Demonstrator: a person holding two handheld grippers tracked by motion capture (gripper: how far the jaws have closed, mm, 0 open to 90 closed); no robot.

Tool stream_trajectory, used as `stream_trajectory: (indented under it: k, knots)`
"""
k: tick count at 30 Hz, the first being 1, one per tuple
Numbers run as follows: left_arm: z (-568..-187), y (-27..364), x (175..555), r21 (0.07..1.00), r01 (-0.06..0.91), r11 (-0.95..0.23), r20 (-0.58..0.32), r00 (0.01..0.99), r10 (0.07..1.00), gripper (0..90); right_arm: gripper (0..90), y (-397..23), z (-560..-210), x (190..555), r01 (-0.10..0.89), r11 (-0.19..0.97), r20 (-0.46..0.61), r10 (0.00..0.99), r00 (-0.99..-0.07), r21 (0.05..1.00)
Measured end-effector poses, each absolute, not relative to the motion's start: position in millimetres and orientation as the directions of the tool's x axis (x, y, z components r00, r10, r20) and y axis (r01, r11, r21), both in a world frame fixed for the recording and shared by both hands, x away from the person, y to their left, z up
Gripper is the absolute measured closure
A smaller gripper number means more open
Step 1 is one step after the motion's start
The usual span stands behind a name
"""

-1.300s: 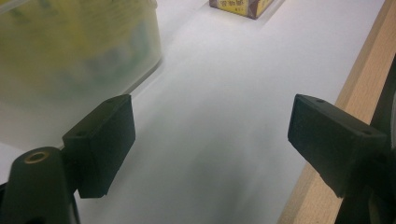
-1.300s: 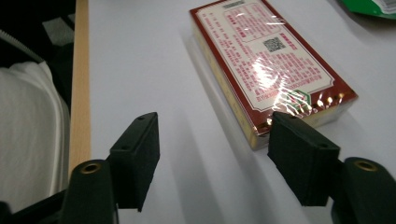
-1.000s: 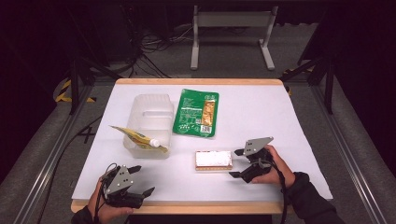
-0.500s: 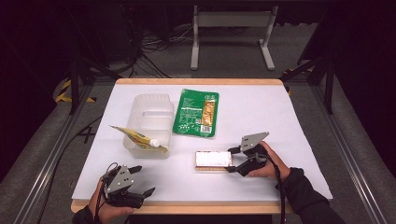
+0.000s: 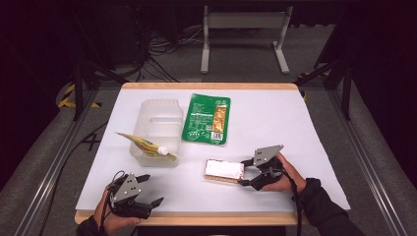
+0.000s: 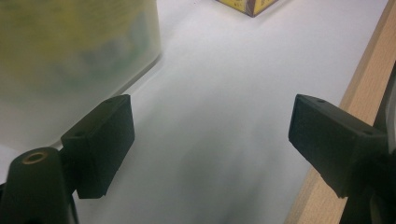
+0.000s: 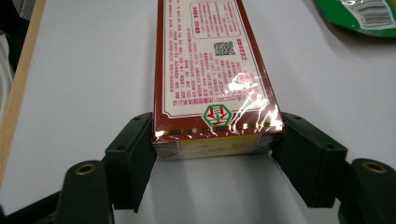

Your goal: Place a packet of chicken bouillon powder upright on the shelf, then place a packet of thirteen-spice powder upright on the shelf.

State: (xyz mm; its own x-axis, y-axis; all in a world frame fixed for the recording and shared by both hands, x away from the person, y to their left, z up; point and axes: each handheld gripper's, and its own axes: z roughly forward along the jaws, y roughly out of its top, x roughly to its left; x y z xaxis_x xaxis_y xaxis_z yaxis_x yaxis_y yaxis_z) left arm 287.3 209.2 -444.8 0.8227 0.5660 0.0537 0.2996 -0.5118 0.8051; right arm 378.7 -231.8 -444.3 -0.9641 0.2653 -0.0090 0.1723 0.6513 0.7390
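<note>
Now right hand-held gripper (image 7: 212,154) w/ pads clamped on wrapped box (image 7: 210,74).

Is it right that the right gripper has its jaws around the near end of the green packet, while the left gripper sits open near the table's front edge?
Not quite. The right gripper has closed its jaws around the end of the cellophane-wrapped red box, not the green packet, which lies apart farther back; the right gripper view shows it. The left gripper is open near the front edge.

On the red carton (image 7: 212,74) we see a QR code, a green hexagonal emblem and dense small print, too fine to read. The green pouch (image 7: 362,16) carries a barcode; its text is illegible.
</note>
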Motion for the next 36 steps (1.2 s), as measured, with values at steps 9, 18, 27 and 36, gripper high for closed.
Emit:
stream_trajectory:
  k: [9,18,27,36]
  knots:
    - [-444,211,287,0.816,0.288,-0.501,0.049,0.829,0.557,15.1,33.5,-228,-431,372,0.188,0.602,0.001,0.297,-0.955,0.776]
    - [-443,212,286,0.821,0.286,-0.494,0.047,0.828,0.558,15.1,33.6,-223,-421,366,0.170,0.614,-0.033,0.306,-0.952,0.771]
    - [-442,210,283,0.820,0.273,-0.503,0.067,0.828,0.557,15.1,33.7,-230,-409,367,0.217,0.551,-0.007,0.375,-0.927,0.806]
    - [-445,211,284,0.817,0.276,-0.507,0.072,0.823,0.563,15.1,33.6,-235,-397,378,0.251,0.476,0.031,0.421,-0.906,0.843]
